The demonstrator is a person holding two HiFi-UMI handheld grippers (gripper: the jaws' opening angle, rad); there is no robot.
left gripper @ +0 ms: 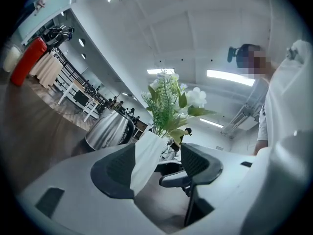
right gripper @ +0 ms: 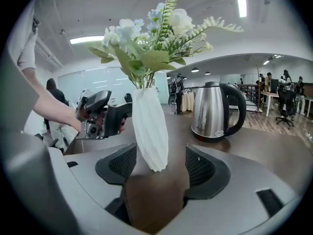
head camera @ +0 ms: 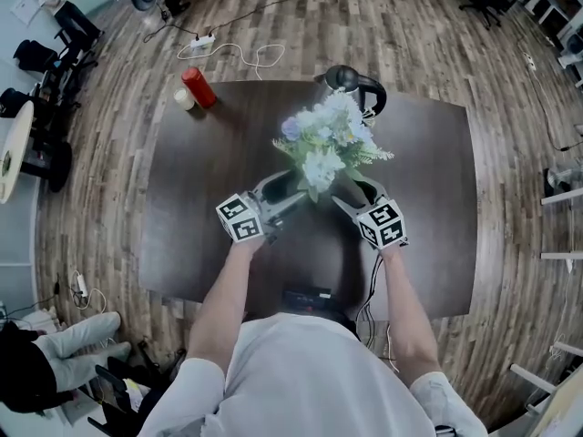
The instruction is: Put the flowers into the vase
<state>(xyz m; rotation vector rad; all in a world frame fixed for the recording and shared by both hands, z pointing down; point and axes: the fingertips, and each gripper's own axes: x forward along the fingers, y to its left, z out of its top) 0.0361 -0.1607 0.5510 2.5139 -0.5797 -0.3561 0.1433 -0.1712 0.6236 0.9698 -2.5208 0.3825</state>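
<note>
the flowers (head camera: 328, 139) are already standing in the white vase (right gripper: 150, 131), which is sitting near the middle of the bench (head camera: 428, 171).

the left gripper (head camera: 284, 192) and the right gripper (head camera: 353, 194) are flanking the vase from the near side. both are holding their fingers wide apart and gripping nothing. in the right gripper view the vase's foot is showing in the gap, clear of both pads. in the left gripper view the vase is sitting close against one pad, and i cannot tell whether it is touching.

the risk, as i am judging it: the vase is narrowing toward its foot and carrying a wide, bushy bunch, so it is looking top-heavy. a finger brushing it while pulling away, or one pad landing first on closing, could tip it toward the kettle (head camera: 355, 85) at the far edge.

counting:
- one vase
- one bunch of flowers
- one kettle
- one red canister (head camera: 198, 87) at the far left corner
- one small pale object (head camera: 184, 98) beside the canister
- two grippers
</note>
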